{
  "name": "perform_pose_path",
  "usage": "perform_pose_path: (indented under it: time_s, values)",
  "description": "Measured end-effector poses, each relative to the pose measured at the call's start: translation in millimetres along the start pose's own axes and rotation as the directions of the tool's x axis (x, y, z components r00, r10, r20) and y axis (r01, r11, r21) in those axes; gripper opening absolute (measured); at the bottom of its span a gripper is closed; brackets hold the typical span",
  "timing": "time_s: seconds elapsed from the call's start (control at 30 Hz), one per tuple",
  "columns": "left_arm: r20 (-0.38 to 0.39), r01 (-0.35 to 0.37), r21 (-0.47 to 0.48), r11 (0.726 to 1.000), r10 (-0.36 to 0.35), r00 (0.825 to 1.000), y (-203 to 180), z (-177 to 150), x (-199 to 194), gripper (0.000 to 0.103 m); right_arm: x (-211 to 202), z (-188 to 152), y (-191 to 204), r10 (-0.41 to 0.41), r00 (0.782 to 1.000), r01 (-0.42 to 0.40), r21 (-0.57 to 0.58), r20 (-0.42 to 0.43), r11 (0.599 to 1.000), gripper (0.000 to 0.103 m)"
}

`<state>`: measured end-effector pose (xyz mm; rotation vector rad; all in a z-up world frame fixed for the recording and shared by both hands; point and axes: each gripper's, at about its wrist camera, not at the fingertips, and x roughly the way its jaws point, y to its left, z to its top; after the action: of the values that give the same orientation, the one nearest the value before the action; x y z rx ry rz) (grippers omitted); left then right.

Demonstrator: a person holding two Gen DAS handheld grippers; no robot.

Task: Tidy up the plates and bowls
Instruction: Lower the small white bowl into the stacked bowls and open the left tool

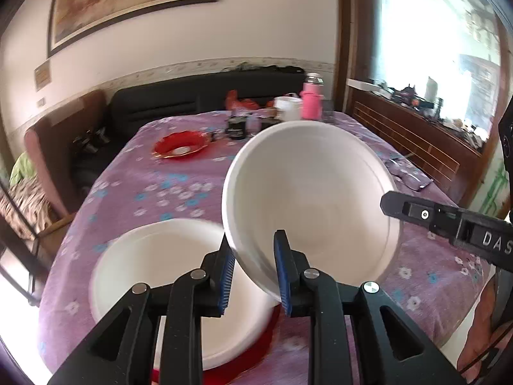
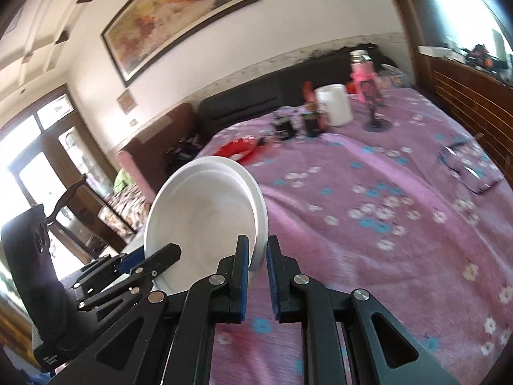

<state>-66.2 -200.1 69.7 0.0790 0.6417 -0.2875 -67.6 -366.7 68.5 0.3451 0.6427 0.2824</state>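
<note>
My left gripper point(image 1: 253, 250) is shut on the rim of a white bowl point(image 1: 311, 189) and holds it tilted above the table. A second white bowl point(image 1: 160, 288) rests below it on a red plate point(image 1: 247, 359) at the near edge. My right gripper point(image 2: 258, 252) has its jaws on either side of the far rim of the same held bowl point(image 2: 205, 218); a narrow gap shows beside the rim. The right gripper's finger also shows in the left wrist view point(image 1: 449, 221). A red dish point(image 1: 181, 146) sits further back.
The table has a purple flowered cloth point(image 2: 384, 208). At the far end stand a white mug point(image 2: 335, 104), a pink bottle point(image 2: 364, 77), small dark jars point(image 2: 298, 125) and a stemmed glass point(image 2: 375, 118). A dark sofa point(image 1: 192, 96) is behind, a wooden rail point(image 1: 407, 138) to the right.
</note>
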Motion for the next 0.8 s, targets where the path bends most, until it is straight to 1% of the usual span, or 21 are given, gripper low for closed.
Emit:
perform_pose_path:
  time_s: [0.07, 0.2, 0.33, 0.4, 0.5, 0.8]
  values:
    - [-0.003, -0.018, -0.025, 1.000, 0.018, 1.000, 16.0, -2.4, -5.7, 0.023, 9.4, 2.2, 15.0, 0.024, 1.000, -0.024, -0.024, -0.010, 0.999, 0.014]
    - [-0.004, -0.079, -0.058, 0.995, 0.079, 0.997, 45.3, -9.6, -14.7, 0.023, 32.0, 0.7, 41.6, 0.066, 0.997, -0.069, -0.062, -0.045, 0.996, 0.014]
    - [-0.034, -0.117, -0.079, 0.990, 0.115, 0.993, 67.4, -18.3, -14.2, 0.023, 53.3, -6.4, 59.4, 0.082, 0.993, -0.089, -0.086, -0.087, 0.992, 0.014]
    - [-0.058, -0.127, -0.082, 0.989, 0.122, 0.991, 74.8, -24.5, -11.0, 0.023, 61.8, -11.1, 64.3, 0.080, 0.991, -0.089, -0.094, -0.104, 0.992, 0.014]
    - [-0.080, -0.123, -0.092, 0.988, 0.115, 0.990, 81.2, -29.9, -5.5, 0.023, 72.6, -15.7, 67.4, 0.070, 0.989, -0.083, -0.097, -0.128, 0.992, 0.014]
    - [-0.079, -0.116, -0.104, 0.988, 0.108, 0.991, 86.5, -32.9, -6.2, 0.025, 88.5, -20.3, 65.8, 0.047, 0.987, -0.063, -0.104, -0.156, 0.993, 0.014]
